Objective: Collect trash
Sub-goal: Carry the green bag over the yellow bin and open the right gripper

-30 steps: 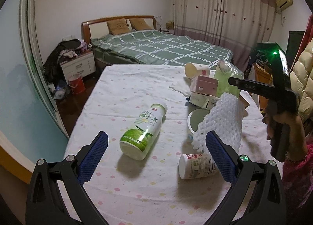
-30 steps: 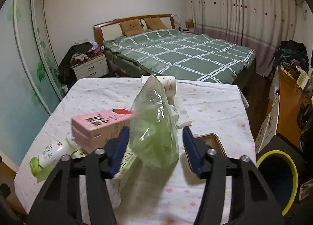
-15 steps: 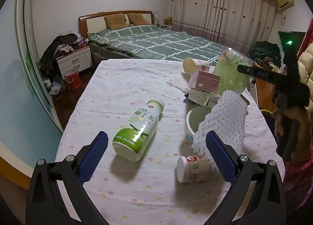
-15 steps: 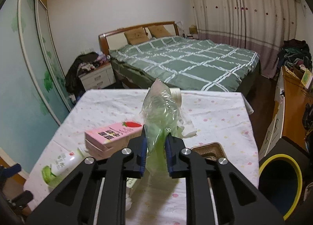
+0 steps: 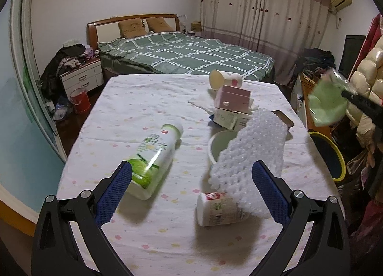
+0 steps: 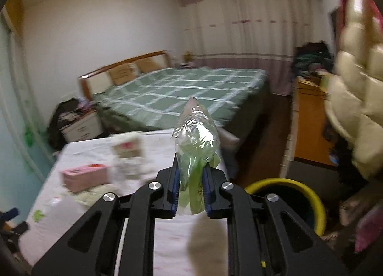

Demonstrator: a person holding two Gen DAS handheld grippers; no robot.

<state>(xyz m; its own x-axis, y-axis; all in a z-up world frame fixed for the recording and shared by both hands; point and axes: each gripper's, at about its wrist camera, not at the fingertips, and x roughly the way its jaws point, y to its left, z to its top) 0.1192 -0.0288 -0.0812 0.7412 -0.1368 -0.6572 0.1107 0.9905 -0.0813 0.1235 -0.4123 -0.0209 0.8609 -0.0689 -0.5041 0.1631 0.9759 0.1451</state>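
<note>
My right gripper [image 6: 190, 186] is shut on a crumpled clear-and-green plastic bag [image 6: 195, 141], lifted off the table near its right edge. In the left wrist view the same bag [image 5: 326, 106] hangs in the air at the far right, above a yellow-rimmed black bin [image 5: 328, 153] on the floor. My left gripper [image 5: 191, 192] stands open over the near part of the table with nothing between its fingers. Ahead of it lie a green-and-white bottle [image 5: 153, 158], a small white cup [image 5: 219, 209] on its side and a white foam net [image 5: 251, 158].
A white bowl [image 5: 219, 144], a pink carton [image 5: 233, 100] on a white carton, a tipped paper cup [image 5: 225, 79], tissue and a brown tray [image 5: 283, 120] lie on the dotted tablecloth [image 5: 134, 113]. The bin [image 6: 287, 194] stands by the table's right side. A bed lies beyond.
The right gripper shut on the plastic bag, lifted it off the table and carried it to the right, toward the bin. The left gripper stayed open and barely moved.
</note>
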